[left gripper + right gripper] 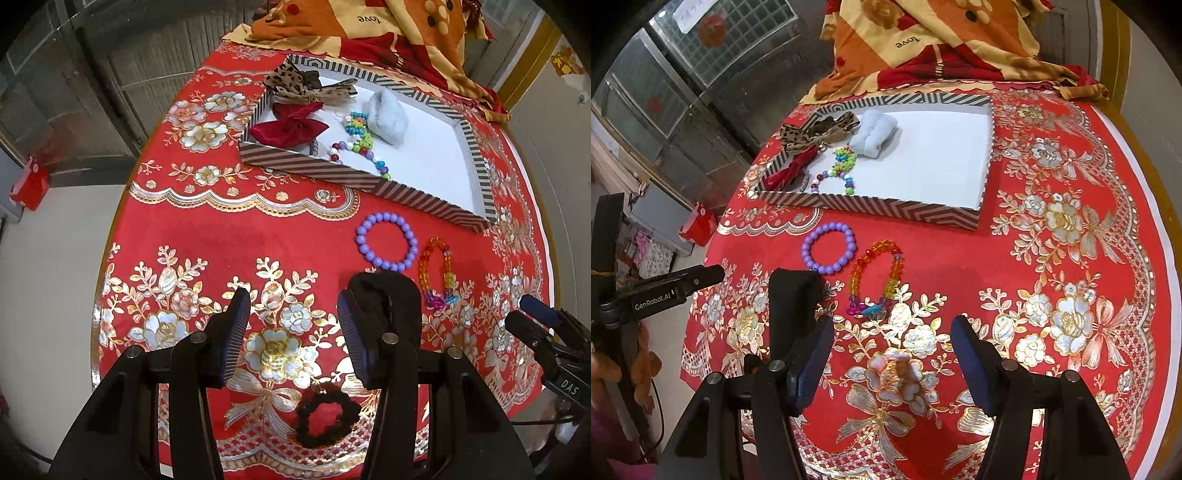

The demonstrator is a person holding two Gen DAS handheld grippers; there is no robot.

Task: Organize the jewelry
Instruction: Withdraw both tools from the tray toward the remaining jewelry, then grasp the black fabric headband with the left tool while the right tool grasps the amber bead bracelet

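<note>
While both grippers hang spread and empty over the table, five loose-lying or boxed pieces of jewelry can be counted. Two bracelets lie just beside each other at frame centre, below the box: one purple bead bracelet (829, 251) and one rainbow bead bracelet (875, 278). One black scrunchie (327, 415) lies low in the left wrist view, between the left gripper (293, 332) fingers' arms; a second black fabric piece (388, 299) is partly hidden behind a finger, its shape unclear. One striped box (886, 210) in the upper middle holds one red bow (290, 127), one leopard-print bow (295, 81), one pale blue cloth bundle (386, 114) and multicoloured bead strings (360, 142), their number hard to tell. The right gripper (892, 354) covers bare red floral tablecloth (1071, 258). A patterned blanket (923, 40) is cut off at the top.
</note>
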